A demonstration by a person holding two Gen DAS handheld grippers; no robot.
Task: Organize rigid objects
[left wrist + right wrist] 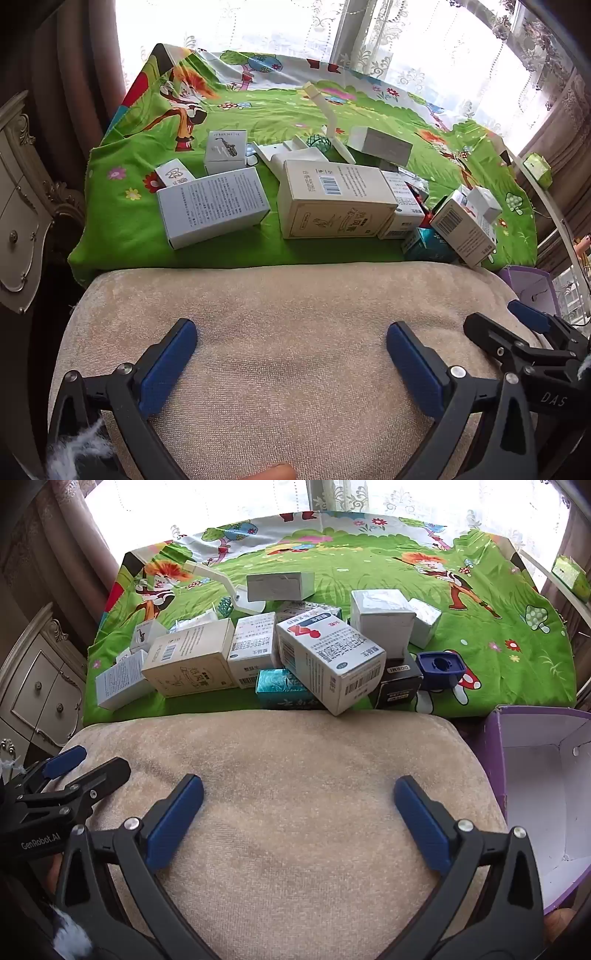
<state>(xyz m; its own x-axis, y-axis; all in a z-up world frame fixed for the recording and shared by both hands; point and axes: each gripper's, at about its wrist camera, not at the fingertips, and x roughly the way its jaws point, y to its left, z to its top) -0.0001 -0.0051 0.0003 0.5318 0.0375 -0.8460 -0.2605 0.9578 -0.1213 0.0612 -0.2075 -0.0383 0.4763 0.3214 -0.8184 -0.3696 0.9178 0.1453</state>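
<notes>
- Both the left gripper (291,332) and the right gripper (299,786) are hovering over a beige cushion (280,775), jaws spread as wide as they go and holding nothing.
- The boxes are lying in a loose heap on a green cartoon cloth (369,572), just beyond the cushion's far edge.
- A blue-and-white box (328,657) is sitting at the heap's near edge, tilted, leaning on a teal box (280,688) and overhanging towards the cushion. Its long axis is running from the heap's far side down to the cushion, with the barcoded end nearest.
- A cream box (332,199) is lying flat left of the blue-and-white box, its long axis running across the view.
- A grey box (212,206) is lying further left, apart from the heap, also lengthwise across.
- An open purple bin (535,794) is standing right of the cushion, seemingly the place for sorted items.
- Risk: the blue-and-white box is looking unsteady; a nudge could be sending it sliding off the teal box.
- Risk: pulling a lower box first could be toppling those resting on it.
- Risk: a box wider than the jaws would be slipping out unless taken across its short side.
</notes>
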